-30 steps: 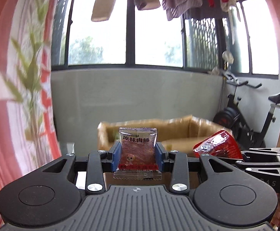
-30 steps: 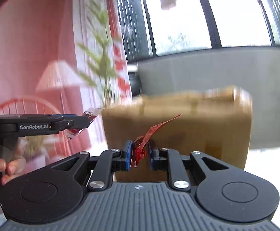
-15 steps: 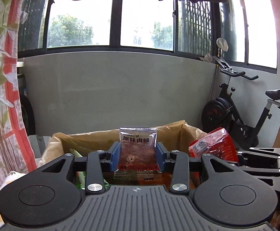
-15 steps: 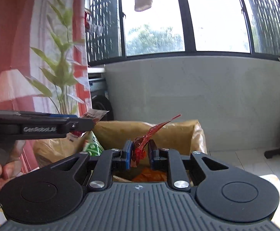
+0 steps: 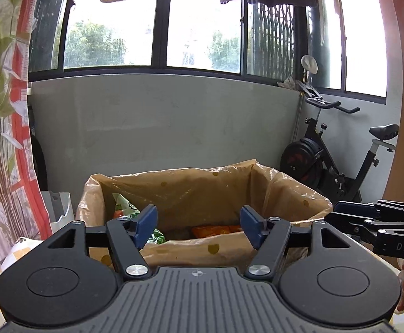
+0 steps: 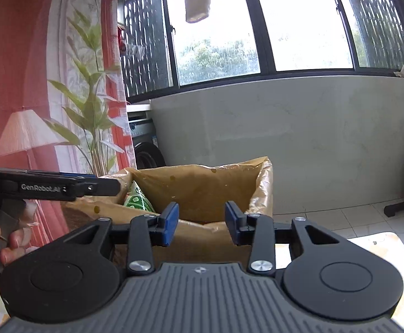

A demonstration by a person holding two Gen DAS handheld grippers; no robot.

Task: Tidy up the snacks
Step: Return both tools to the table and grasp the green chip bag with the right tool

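My left gripper (image 5: 199, 226): blue pads spread wide, nothing between them. Jaws have just been opening. My right gripper (image 6: 201, 226): pads parted too, narrower gap than the left, also nothing in it, also just been opening.

Both tools point over the near rim of the bin (image 5: 257, 186), a box lined with a tan plastic bag, open top. Each gap frames the bin's inside, pads at about near-rim height in both views.

In the left wrist view the right gripper (image 5: 349, 213) comes in from the right edge, tips over the bin's right rim. In the right wrist view the left gripper (image 6: 110, 187) comes in from the left edge, tip at the bin's left rim; my fingers (image 6: 10, 245) wrap its handle below.

Snacks are inside the bin, below and beyond the pads:
- green packet (image 5: 124, 204) leaning on the left inner wall, just behind my left pad; same packet in the right wrist view (image 6: 136, 198), left of that gripper's gap.
- orange packets (image 5: 216, 230) on the bottom, seen through the left gripper's gap.

No pad touches any packet. Can't tell how many packets lie under the near rim.

Further back: grey wall (image 5: 174, 127), exercise bike (image 5: 338, 166) to the right, floral curtain (image 5: 5, 111) to the left, windows (image 5: 202, 25) with laundry hanging above.
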